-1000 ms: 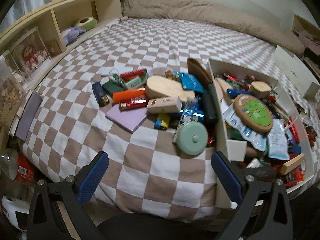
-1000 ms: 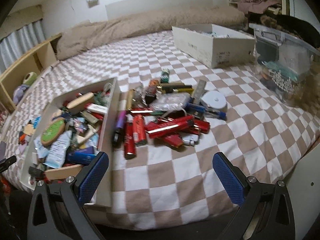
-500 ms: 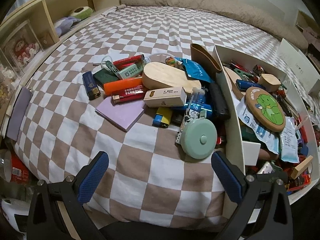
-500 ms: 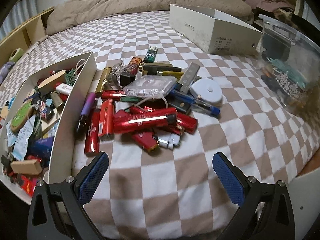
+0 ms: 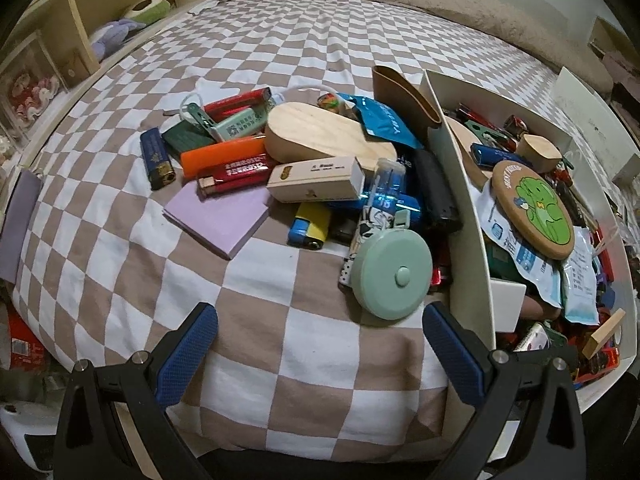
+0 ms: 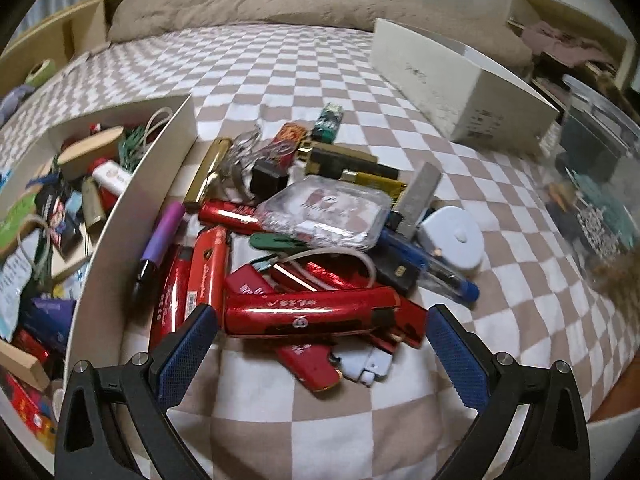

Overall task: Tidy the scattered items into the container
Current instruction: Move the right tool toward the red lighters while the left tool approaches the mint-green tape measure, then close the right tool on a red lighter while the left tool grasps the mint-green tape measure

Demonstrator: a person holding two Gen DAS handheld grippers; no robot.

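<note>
Closer in on both piles than a second ago.
Left gripper (image 5: 320,354) spread before mint case (image 5: 393,274); right gripper (image 6: 322,346) spread, straddling red lighter (image 6: 310,310) for pickup.

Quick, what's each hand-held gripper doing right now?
Left hand-held gripper: open, holding nothing.
Right hand-held gripper: open, holding nothing.

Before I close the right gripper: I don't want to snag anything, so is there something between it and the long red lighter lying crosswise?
Nothing visible. The right gripper is open, and the long red lighter lies atop the pile just ahead of its fingertips, with no item between.
</note>
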